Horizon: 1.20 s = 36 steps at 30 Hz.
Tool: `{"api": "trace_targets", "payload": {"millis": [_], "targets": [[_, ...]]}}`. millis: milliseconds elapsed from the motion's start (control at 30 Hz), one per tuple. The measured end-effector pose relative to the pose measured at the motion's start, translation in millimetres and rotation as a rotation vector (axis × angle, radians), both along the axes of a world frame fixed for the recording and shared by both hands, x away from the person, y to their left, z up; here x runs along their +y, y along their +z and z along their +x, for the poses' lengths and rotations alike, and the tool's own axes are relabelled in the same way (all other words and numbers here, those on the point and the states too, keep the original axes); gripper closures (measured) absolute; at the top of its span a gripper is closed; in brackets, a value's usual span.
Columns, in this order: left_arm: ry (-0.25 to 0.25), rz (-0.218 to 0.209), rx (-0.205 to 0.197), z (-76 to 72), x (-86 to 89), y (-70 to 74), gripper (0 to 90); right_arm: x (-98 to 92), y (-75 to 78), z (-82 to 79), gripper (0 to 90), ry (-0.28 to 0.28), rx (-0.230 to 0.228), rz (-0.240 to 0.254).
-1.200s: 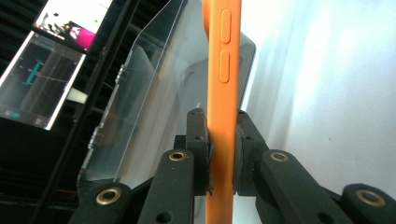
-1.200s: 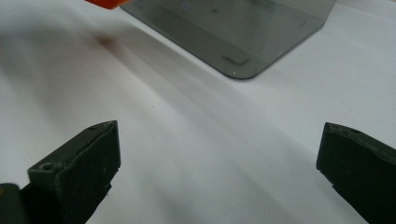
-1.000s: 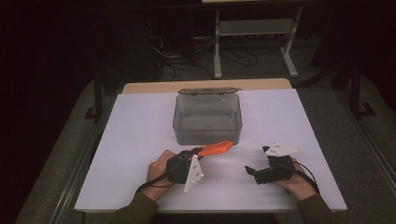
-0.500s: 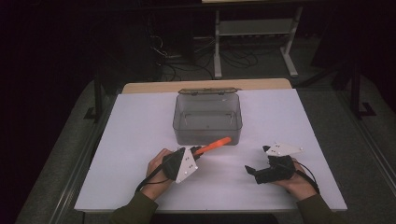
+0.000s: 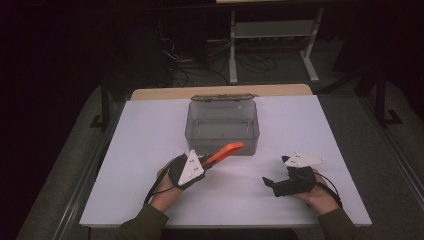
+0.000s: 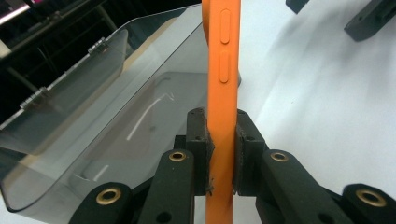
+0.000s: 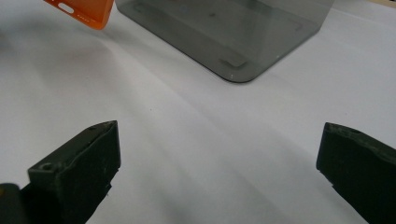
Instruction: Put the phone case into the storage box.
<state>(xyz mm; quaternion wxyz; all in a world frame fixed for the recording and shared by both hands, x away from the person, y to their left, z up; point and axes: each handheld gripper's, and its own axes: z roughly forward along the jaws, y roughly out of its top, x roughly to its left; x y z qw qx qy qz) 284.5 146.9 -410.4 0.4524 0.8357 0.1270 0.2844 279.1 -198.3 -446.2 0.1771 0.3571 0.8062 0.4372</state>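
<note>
Just before the clear smoky plastic box (image 5: 223, 125), the left gripper (image 5: 209, 161) pinches the slim orange phone case (image 5: 225, 151) edge-on; lift it clear over the near wall before releasing. Right gripper (image 5: 272, 183) rests spread on the tabletop (image 5: 150, 130).

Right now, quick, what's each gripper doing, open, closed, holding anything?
Left gripper: shut on the orange phone case, edge-on between the pads.
Right gripper: open, jaws wide apart, nothing between them, above the white table.
</note>
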Motion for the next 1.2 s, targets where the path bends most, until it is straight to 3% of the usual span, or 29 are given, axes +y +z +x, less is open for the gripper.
{"api": "trace_targets", "payload": {"millis": [500, 1200], "targets": [[0.0, -0.145, 0.158, 11.0, 13.2, 0.8, 79.6, 0.1, 0.3, -0.1, 0.0, 0.002, -0.005, 0.0], [0.007, -0.268, 0.285, 20.3, 28.1, -0.6, 79.6, 0.1, 0.8, -0.5, 0.0, -0.001, -0.008, 0.003]]}}
